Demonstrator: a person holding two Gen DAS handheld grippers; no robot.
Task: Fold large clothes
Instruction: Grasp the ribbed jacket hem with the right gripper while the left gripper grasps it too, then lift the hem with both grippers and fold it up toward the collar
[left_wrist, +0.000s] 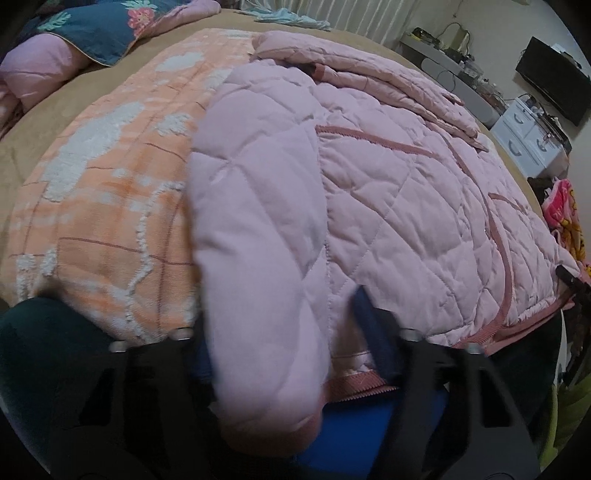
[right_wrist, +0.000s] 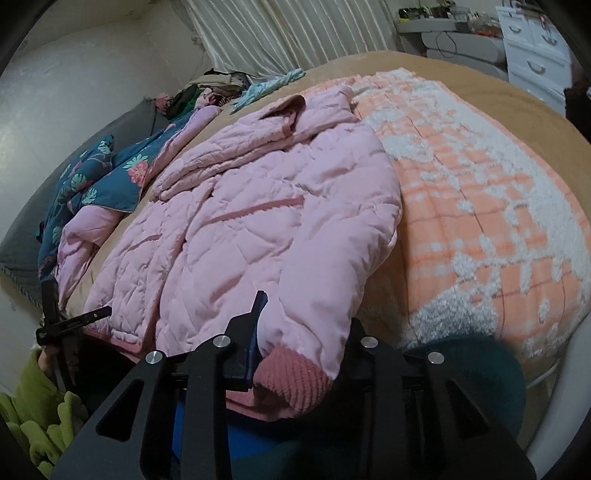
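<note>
Pink quilted jacket (left_wrist: 388, 192) lies spread on the bed (left_wrist: 110, 99), partly over an orange-and-white blanket (left_wrist: 103, 192) that covers the bed's middle. Left wrist view: left gripper (left_wrist: 288, 332) clamps one sleeve (left_wrist: 258, 258) near its end at the bed's near edge; dark blue pads sit on either side of the puffy fabric, pressing it. Sleeve runs up from the gripper along the jacket's blanket-side edge. Ribbed darker-pink hem (left_wrist: 495, 325) follows the near edge of the bed. Blue floral quilt (left_wrist: 99, 33) is bunched at the bed's far corner. White drawer unit (left_wrist: 532, 140) stands beyond the bed's far side.

Right wrist view: right gripper (right_wrist: 303, 328) is closed on the other sleeve (right_wrist: 325, 266) just above its ribbed cuff (right_wrist: 295, 376), at the bed's near edge. One blue pad (right_wrist: 258, 306) shows pressed against the fabric; the other is hidden behind the sleeve. Jacket hood (right_wrist: 303, 110) points toward the far edge of the bed. Blanket (right_wrist: 480, 184) lies beside the jacket. Striped curtain (right_wrist: 280, 33) hangs behind the bed. Green cloth (right_wrist: 37, 417) sits low, off the bed's near corner.
</note>
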